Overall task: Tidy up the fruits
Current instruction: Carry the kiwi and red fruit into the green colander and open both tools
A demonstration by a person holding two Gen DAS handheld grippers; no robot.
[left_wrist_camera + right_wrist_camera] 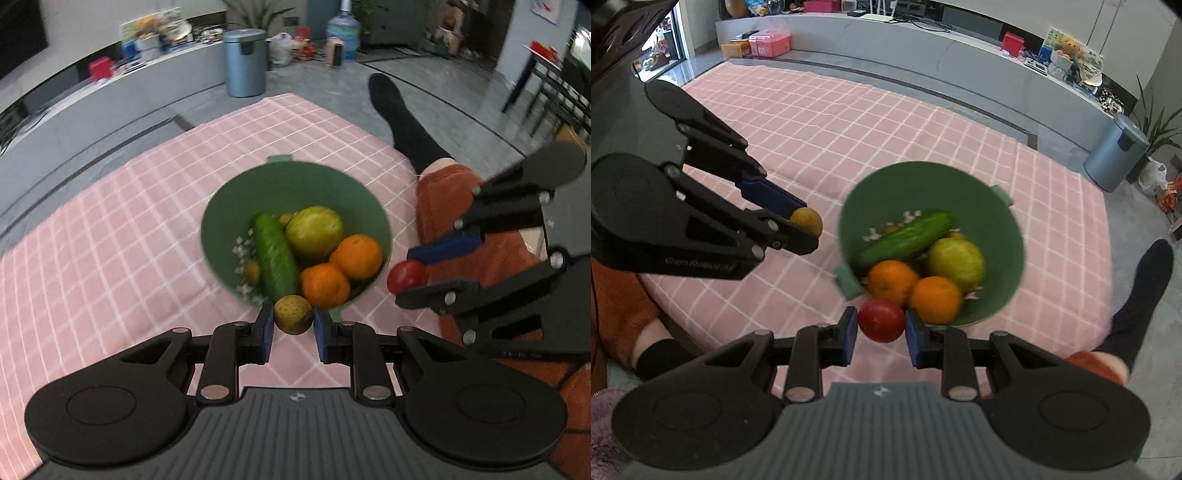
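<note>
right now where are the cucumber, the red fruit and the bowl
cucumber (275, 258), left wrist view, middle of its green skin
red fruit (881, 320), right wrist view, centre of its front, between the tongs
bowl (295, 184), left wrist view, bare inner wall at the far side

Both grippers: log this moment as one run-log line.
left gripper: shut on small yellow-brown fruit | right gripper: shut on red fruit | green bowl: cucumber, two oranges, green fruit

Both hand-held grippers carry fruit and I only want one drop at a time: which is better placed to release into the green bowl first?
Probably the right hand-held gripper: its red fruit looks nearer the green bowl rim. The left hand-held gripper, shut on a small yellow-brown fruit, sits farther off to the side.
</note>
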